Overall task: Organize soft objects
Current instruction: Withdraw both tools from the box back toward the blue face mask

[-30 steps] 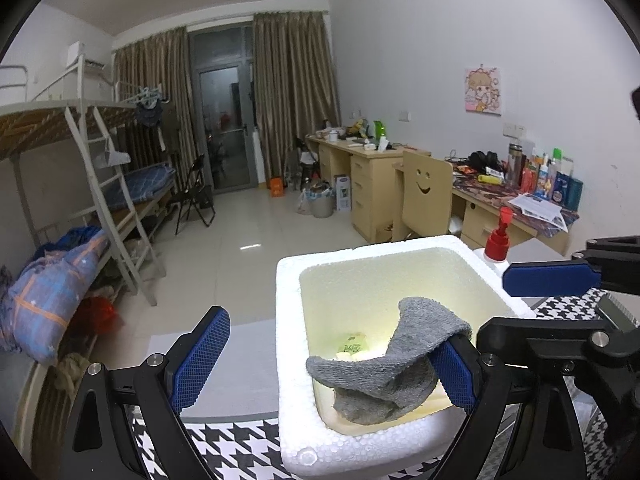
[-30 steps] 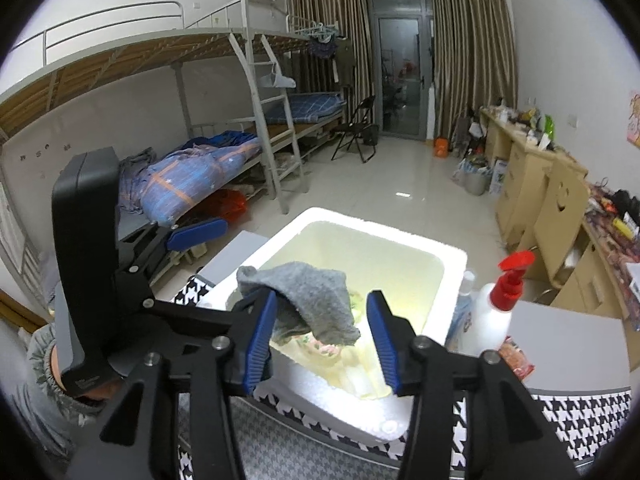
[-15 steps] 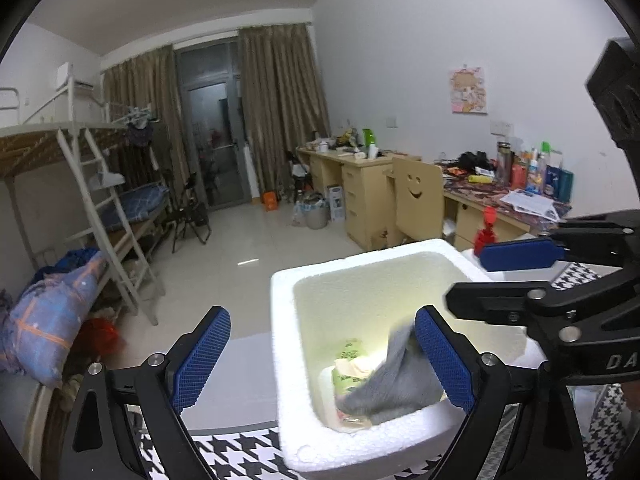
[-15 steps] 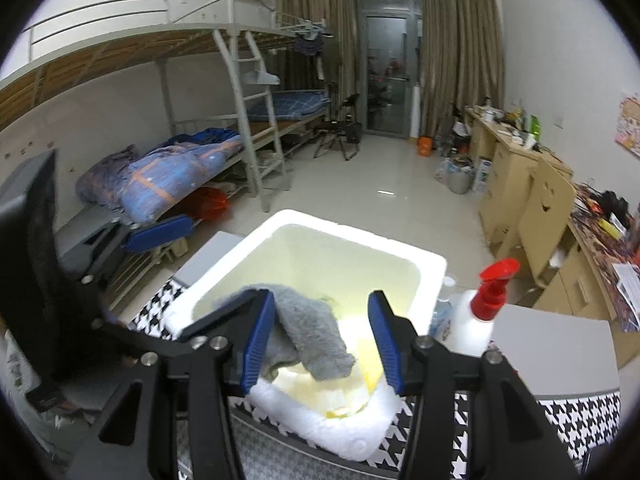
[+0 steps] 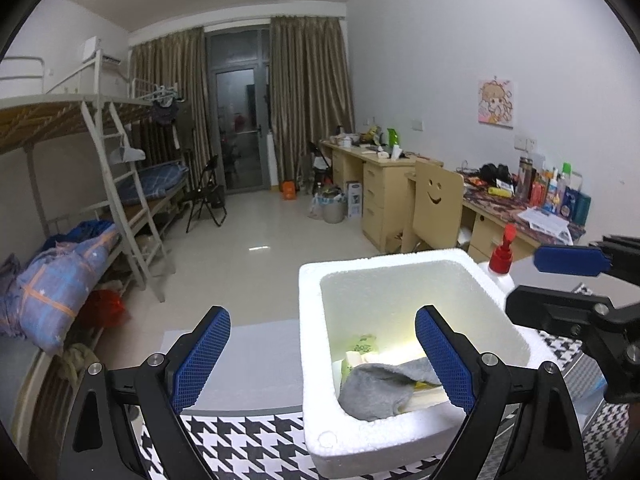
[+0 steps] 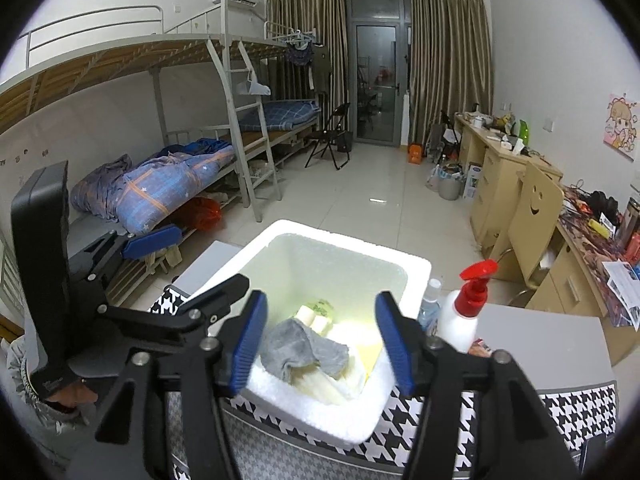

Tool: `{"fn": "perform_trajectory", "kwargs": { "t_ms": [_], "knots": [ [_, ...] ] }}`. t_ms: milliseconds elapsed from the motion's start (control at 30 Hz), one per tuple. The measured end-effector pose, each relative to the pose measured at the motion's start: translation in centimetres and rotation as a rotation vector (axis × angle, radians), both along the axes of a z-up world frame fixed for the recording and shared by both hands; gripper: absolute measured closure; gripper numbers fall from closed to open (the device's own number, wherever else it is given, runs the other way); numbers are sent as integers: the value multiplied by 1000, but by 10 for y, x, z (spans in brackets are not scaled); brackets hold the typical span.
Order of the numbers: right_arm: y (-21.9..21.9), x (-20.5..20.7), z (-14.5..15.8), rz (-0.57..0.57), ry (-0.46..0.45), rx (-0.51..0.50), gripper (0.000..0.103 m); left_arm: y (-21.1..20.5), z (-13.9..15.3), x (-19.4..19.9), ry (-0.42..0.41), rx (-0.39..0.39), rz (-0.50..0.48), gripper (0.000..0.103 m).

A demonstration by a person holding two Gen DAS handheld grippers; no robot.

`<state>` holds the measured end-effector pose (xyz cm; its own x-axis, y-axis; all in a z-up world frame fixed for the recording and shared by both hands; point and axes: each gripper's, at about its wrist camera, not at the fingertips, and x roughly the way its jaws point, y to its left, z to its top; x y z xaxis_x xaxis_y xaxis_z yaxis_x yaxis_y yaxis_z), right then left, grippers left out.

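Note:
A grey sock (image 5: 380, 390) (image 6: 302, 348) lies loose inside a white foam box (image 5: 316, 360) (image 6: 356, 246), on top of pale packets on the box floor. My left gripper (image 5: 322, 356) is open and empty, above the box's near left corner. My right gripper (image 6: 320, 334) is open and empty, above the box's near side, with the sock below between its blue pads (image 6: 394, 338). Each gripper shows in the other's view.
The box stands on a black-and-white houndstooth cloth (image 5: 248, 444) (image 6: 576, 412). A white spray bottle with a red top (image 6: 466, 308) (image 5: 502, 256) and a small clear bottle (image 6: 430, 304) stand right of the box. Beyond are bunk beds and desks.
The grey sock hung between my right gripper's pads over the box; it has dropped and now lies on the box floor. Both grippers have drawn back and up.

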<state>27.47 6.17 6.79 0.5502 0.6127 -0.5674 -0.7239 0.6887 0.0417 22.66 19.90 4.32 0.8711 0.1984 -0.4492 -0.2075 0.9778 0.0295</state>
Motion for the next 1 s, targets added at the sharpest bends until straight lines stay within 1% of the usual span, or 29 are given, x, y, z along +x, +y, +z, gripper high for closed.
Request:
{"fn": "perform_trajectory", "kwargs": {
  "t_ms": [67, 133, 233, 433, 567, 700, 867, 1000],
  "knots": [
    [-4, -4, 3, -10, -11, 4, 33, -1, 4, -4, -5, -12, 6, 8],
    [-9, -8, 6, -21, -16, 14, 23, -4, 8, -9, -13, -11, 8, 8],
    [-17, -15, 13, -40, -38, 34, 17, -11, 14, -15, -23, -10, 11, 6],
    [-27, -30, 23, -46, -71, 55, 16, -22, 23, -28, -40, 7, 15, 5],
    [-33, -37, 25, -47, -70, 66, 16, -28, 28, -37, -52, 13, 19, 5],
    [-42, -44, 28, -51, -75, 80, 16, -34, 34, -47, -73, 12, 16, 1],
    [-53, -52, 31, -46, -83, 99, 16, -43, 41, -58, -93, 24, 35, 1],
    [-61, -60, 34, -60, -94, 118, 11, -50, 45, -66, -106, 31, 47, 1]
  ]
}}
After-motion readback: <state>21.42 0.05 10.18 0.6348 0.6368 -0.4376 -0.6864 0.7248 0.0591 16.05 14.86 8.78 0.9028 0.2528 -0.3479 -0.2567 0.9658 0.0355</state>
